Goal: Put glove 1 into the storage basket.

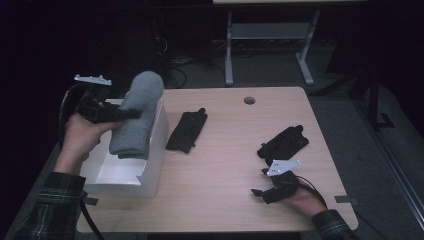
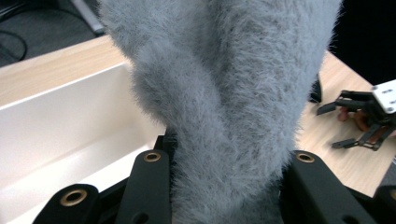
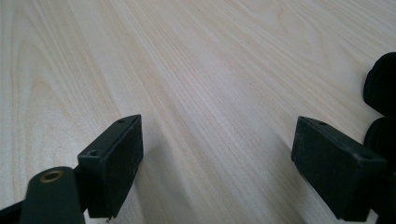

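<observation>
pinching a fuzzy grey rolled cloth at mid-length in the left gripper, above the open white cardboard box at near left. could slide free, top-heavy, or catch the box's right wall. right gripper spread, empty, resting at near right.

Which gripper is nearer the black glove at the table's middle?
Left. The left gripper, clamping the grey sock over the white box, is beside the black glove; the right gripper rests farther away.

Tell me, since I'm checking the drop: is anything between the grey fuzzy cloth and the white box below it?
Nothing visible. The left tool holds the grey fuzzy rolled cloth over the open white cardboard box, whose visible interior looks bare.
</observation>
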Demonstrator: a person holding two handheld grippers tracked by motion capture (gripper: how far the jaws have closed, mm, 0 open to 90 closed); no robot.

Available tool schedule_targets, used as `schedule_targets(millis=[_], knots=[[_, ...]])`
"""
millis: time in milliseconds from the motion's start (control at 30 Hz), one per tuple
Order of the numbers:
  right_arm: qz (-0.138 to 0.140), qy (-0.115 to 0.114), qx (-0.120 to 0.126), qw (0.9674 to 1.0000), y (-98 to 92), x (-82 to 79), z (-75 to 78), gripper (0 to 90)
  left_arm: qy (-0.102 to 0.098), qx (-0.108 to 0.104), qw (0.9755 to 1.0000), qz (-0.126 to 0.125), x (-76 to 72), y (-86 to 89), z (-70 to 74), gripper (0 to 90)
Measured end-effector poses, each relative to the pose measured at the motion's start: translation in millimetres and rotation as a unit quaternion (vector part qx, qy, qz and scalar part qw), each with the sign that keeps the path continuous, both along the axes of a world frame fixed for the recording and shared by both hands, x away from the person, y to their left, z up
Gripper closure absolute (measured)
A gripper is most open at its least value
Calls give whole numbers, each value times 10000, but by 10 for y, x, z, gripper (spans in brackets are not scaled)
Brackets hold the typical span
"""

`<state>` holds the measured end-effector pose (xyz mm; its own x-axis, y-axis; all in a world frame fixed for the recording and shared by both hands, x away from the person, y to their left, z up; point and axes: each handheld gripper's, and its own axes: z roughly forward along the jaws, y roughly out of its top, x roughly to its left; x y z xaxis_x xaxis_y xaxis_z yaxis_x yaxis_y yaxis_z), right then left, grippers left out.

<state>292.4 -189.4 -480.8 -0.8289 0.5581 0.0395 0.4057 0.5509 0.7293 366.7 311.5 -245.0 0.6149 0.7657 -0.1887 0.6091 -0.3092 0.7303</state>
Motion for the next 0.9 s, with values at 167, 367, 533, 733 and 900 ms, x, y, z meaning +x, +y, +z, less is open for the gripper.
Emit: schedule_targets(millis=[167,367,533,733,900], knots=[[-4,-4,-4,10000,0,3,-1,166,156,72,9996,220,16,225,-130,642],[-8,-7,-11,10000,0,4,0,167,472,183,9980,366,84,333,-437,640],[-15,-4,-10,10000,0,5,0,167,803,355,9950,480,195,377,-778,636],[-15,-4,-9,10000,1,6,0,167,1157,466,9905,583,303,390,-1179,627],[-15,-4,-9,10000,1,5,0,167,1415,482,9865,663,347,414,-1450,605]])
